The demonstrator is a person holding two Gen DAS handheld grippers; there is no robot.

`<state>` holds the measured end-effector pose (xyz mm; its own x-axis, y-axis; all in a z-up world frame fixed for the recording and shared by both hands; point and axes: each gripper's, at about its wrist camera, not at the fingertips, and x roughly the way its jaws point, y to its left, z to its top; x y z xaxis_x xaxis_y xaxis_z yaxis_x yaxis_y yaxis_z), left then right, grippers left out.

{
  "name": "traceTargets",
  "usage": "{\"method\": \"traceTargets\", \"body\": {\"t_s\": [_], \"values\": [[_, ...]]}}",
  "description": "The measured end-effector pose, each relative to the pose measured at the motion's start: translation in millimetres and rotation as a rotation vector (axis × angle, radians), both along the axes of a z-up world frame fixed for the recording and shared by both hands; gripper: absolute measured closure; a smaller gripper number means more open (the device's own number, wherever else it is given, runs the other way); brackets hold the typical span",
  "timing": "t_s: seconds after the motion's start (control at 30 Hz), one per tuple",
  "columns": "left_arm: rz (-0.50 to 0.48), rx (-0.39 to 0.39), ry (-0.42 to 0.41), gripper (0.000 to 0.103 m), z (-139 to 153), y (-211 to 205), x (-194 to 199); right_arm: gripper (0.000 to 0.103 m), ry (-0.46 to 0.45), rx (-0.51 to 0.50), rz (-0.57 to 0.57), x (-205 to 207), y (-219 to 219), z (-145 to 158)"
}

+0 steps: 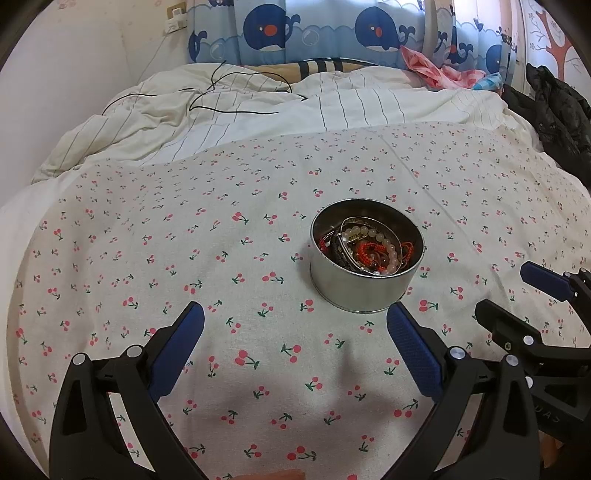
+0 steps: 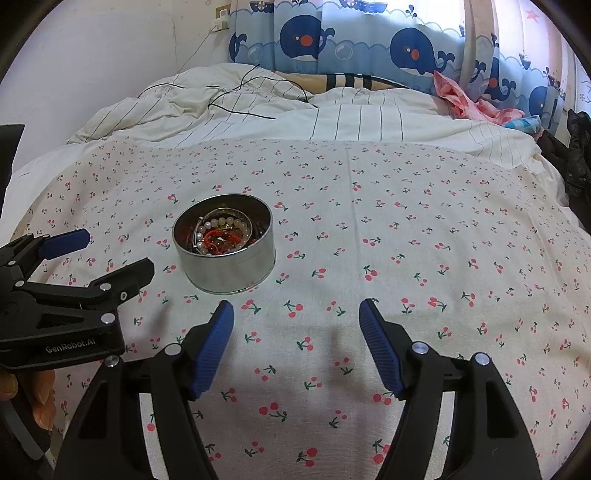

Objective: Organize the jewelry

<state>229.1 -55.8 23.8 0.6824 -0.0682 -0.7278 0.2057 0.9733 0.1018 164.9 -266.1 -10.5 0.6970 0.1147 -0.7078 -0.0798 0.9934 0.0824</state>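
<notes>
Both sets of fingers stand spread wide with nothing between them: my left gripper (image 1: 295,321) and my right gripper (image 2: 296,317) each hang over bare cloth, blue pads apart and gripping nothing. Between the two sits the round metal tin (image 1: 365,258), upright on the bed, just beyond my left gripper's right-hand finger and, in the right wrist view, up and left of my right gripper's left-hand finger; neither touches it. Inside the tin lies a tangle of jewelry (image 1: 369,247): a string of pale beads (image 2: 225,223), red cord pieces, a metal bangle and some darker items I cannot make out. Nothing lies on the cloth between my fingers and the tin. Underfoot is a cream cherry-print cloth (image 1: 221,258) spread flat over the bed. Behind it a striped white duvet (image 1: 258,107) lies rumpled, with a thin black cable (image 1: 236,88) looping across it. A striped pillow (image 1: 321,66) shows at the head, pink fabric (image 1: 424,66) bunched to its right, and dark clothing (image 1: 554,110) heaped at the right edge. Whale-print curtains (image 1: 314,29) cover the window behind, and a wall socket (image 1: 175,16) sits on the white wall to the left.
</notes>
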Motion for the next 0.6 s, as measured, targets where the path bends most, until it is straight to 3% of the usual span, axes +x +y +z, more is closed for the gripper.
{"method": "traceTargets", "body": {"t_s": [0.6], "values": [[0.0, 0.008, 0.003, 0.008, -2.6, 0.8, 0.5, 0.034, 0.005, -0.001, 0.005, -0.1, 2.4, -4.4]]}}
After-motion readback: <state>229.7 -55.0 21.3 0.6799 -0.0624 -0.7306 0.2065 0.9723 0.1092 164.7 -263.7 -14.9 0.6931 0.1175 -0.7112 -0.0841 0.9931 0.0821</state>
